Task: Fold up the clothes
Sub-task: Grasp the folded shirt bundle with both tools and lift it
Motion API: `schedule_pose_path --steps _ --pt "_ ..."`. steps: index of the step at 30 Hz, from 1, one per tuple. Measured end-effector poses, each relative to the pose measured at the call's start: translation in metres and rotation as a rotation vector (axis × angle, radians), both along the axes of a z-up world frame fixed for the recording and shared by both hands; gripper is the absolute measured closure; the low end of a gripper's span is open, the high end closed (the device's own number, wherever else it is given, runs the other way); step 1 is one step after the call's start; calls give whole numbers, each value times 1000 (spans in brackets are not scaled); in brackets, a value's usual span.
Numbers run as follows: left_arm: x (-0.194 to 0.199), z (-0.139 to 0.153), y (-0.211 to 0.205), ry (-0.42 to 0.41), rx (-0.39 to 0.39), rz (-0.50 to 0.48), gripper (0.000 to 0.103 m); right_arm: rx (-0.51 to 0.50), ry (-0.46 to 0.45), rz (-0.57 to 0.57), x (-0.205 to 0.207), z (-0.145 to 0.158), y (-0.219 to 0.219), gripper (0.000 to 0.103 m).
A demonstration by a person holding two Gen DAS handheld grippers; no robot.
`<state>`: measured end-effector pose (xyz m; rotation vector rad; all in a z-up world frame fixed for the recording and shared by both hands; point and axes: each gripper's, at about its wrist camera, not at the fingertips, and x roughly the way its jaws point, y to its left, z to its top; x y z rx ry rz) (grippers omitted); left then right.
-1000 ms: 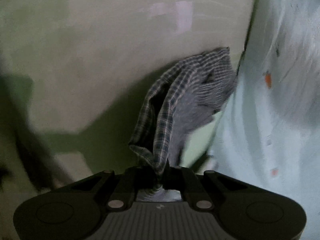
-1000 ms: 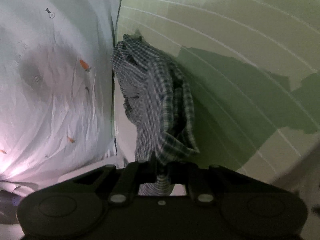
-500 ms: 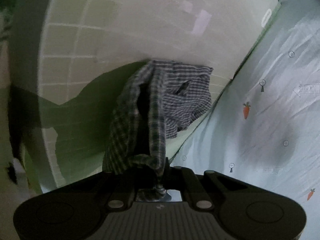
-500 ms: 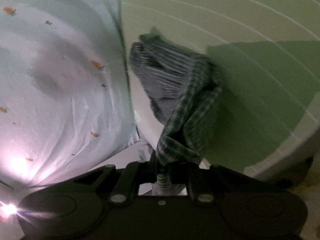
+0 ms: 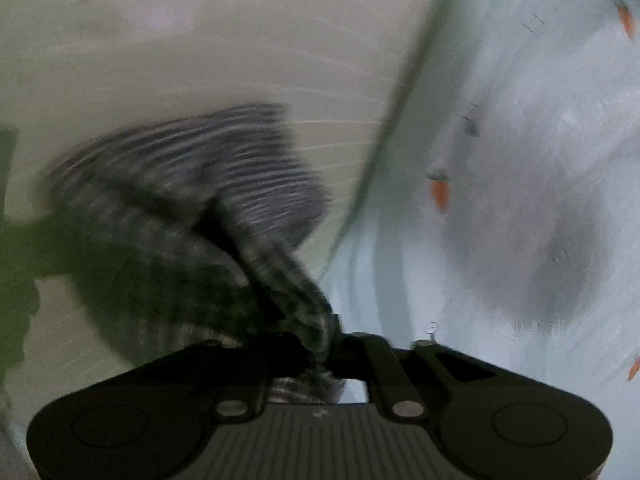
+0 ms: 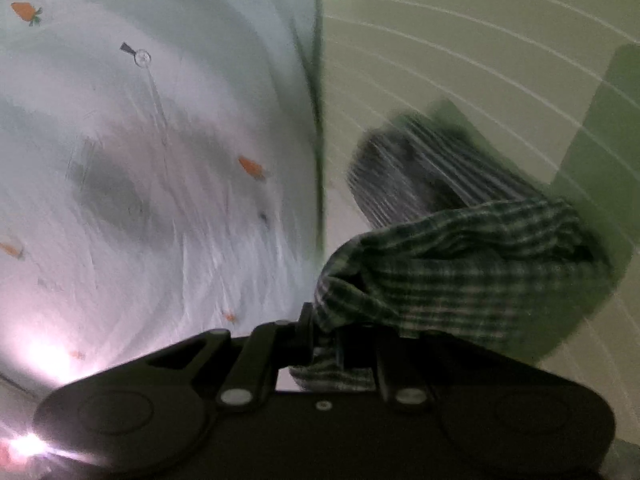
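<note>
Slippage is the risk: both grippers, left (image 5: 328, 340) and right (image 6: 324, 334), have jaws clamped on thin bunches of the swinging shirt (image 6: 460, 276) beside the sheet (image 6: 160, 160).

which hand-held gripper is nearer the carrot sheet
Hard to separate. Both are shut on the plaid shirt, held up off the carrot sheet. The sheet lies to the right of the left hand-held gripper and to the left of the right hand-held gripper.

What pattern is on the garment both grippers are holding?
Dark and pale checked plaid on the garment, clearest in the right wrist view.
</note>
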<state>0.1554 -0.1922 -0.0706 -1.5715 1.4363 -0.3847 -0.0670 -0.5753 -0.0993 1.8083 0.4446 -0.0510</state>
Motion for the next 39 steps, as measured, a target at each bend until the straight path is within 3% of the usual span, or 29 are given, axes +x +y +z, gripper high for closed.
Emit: schedule_pose_path --steps 1,2,3,4,5,7,9,11,14,17,20,26,32,35,36,37,39 --pt "23 3 -13 -55 22 -11 59 -25 -18 -14 16 2 -10 77" --pt "44 7 -24 -108 43 -22 49 -59 -26 -27 28 6 -17 54" --pt "59 12 -30 -155 63 -28 32 -95 -31 -41 38 10 -22 30" --pt "73 16 -35 -202 84 -34 26 -131 -36 -54 49 14 -28 25" --pt "85 20 -40 -248 107 -42 26 -167 -41 -67 59 18 -34 25" --pt "93 24 -38 -335 184 -74 17 -363 2 -39 68 30 -34 19" --pt "95 25 -38 -444 310 -140 15 -620 130 28 74 36 -24 14" --pt "89 20 -43 -582 448 -240 15 -807 255 137 77 28 -8 14" --pt "65 8 -64 -836 671 -506 11 -891 341 259 75 7 11 13" --pt "35 -15 -88 -964 835 -747 11 -925 384 316 72 -11 25 9" --pt "18 -39 -90 -928 844 -811 11 -991 425 362 76 -22 34 6" --pt "23 -63 -96 -799 735 -697 7 -969 393 399 85 -34 38 2" --pt "14 -63 -106 -861 749 -700 4 -995 385 399 94 -39 51 0" --pt "11 -65 -108 -864 726 -676 7 -930 318 418 99 -42 60 0" --pt "10 -66 -109 -858 711 -669 23 -902 289 430 101 -43 64 5" --pt "9 -68 -110 -847 694 -663 46 -895 283 437 102 -42 70 12" --pt "6 -72 -110 -783 655 -651 66 -913 299 454 103 -40 82 47"
